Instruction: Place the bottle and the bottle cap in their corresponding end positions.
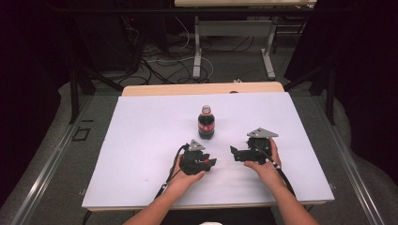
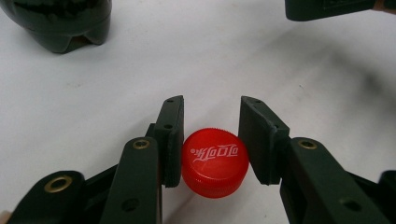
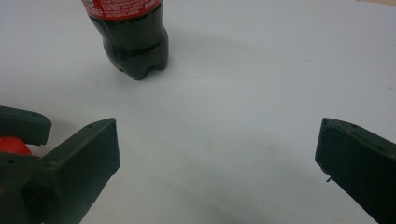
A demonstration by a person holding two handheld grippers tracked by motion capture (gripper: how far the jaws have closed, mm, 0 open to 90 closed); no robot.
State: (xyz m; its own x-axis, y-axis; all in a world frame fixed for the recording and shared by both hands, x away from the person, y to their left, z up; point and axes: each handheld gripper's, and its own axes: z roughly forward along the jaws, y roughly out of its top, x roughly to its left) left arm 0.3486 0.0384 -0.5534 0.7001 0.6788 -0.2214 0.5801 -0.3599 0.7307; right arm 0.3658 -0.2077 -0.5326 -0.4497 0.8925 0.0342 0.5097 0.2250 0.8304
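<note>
The cap (image 2: 214, 162) is red and round, and we hold it flat-side up between the two black jaws of our left gripper (image 2: 211, 140), low over the white table (image 1: 141, 140). The jaws squeeze it from both sides, so our left gripper is closed tight on the cap. In the high view the left gripper (image 1: 206, 163) sits a little in front of the bottle (image 1: 206, 123), near it but not touching. The bottle stands up straight in the middle of the table, with dark drink inside and a red label. From the cap, the bottle is ahead and off to the left in the left gripper view, where we see just its dark bottom (image 2: 60, 23). Its neck is high above the cap, so we think the cap must go up and then over to reach the top. Our right gripper (image 1: 240, 153) is beside the left one, a bit apart, and its jaws are spread wide with nothing in them. In the right gripper view (image 3: 217, 154) the bottle (image 3: 133, 42) stands ahead and to the left, with bare table between the jaws. Both grippers are about as near to the bottle, but the left one has the cap, so we think the empty right one is free to hold the bottle.
</note>
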